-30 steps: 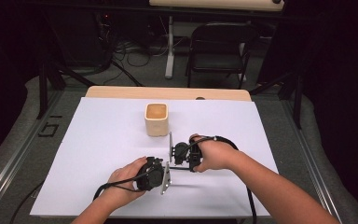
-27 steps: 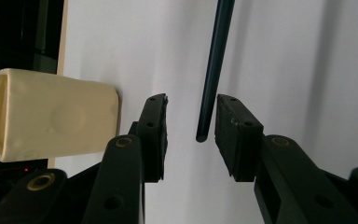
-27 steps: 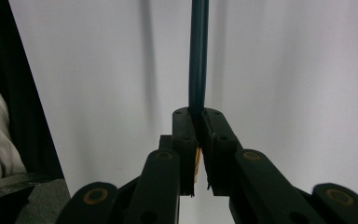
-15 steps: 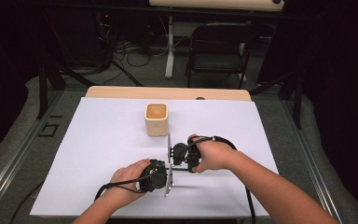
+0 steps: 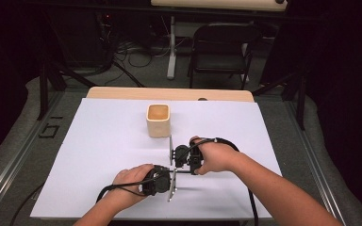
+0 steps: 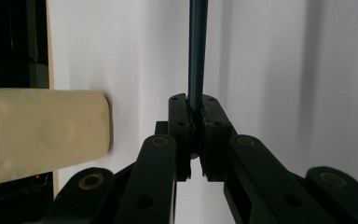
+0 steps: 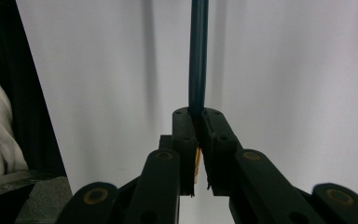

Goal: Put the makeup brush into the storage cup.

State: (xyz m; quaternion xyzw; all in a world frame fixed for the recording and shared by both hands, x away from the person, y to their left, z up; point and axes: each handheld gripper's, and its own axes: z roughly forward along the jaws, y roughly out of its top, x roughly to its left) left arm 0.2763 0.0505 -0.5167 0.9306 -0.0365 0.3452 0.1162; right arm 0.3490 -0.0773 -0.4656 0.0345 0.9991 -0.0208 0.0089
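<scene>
L tongs (image 6: pixel 193 105): closed tight on a thin dark rod (image 6: pixel 197 56); no gap btw the tips that we can see.
R tongs (image 7: pixel 196 116): also clamped on a thin dark rod; a bit of yellow shows btw the jaws, low down.
Same rod?: we can't tell whether both grip one rod or two joined parts.
Rod axis: in each gripper view it runs straight up the frame, in line w/ the tongs, not across them.
Rod place: held above the white tabletop (image 5: pixel 99 141), just below centre of the high view; too thin there for us to trace.
Hands: close together in the high view; L hand lower left, R hand just up and right of it, tongs pointing toward each other.
Cup (image 5: pixel 159 121): upright, above and slightly left of both hands, apart from them; mid-left of the L gripper view.
Nearer hand: R tongs sit closer to the cup.
Next, our guess: if the rod goes into the cup, one side must let go and the other tip the rod upright, since it now seems to lie level.
Risk: w/ both ends clamped in line, we reckon any twist bends the rod.
</scene>
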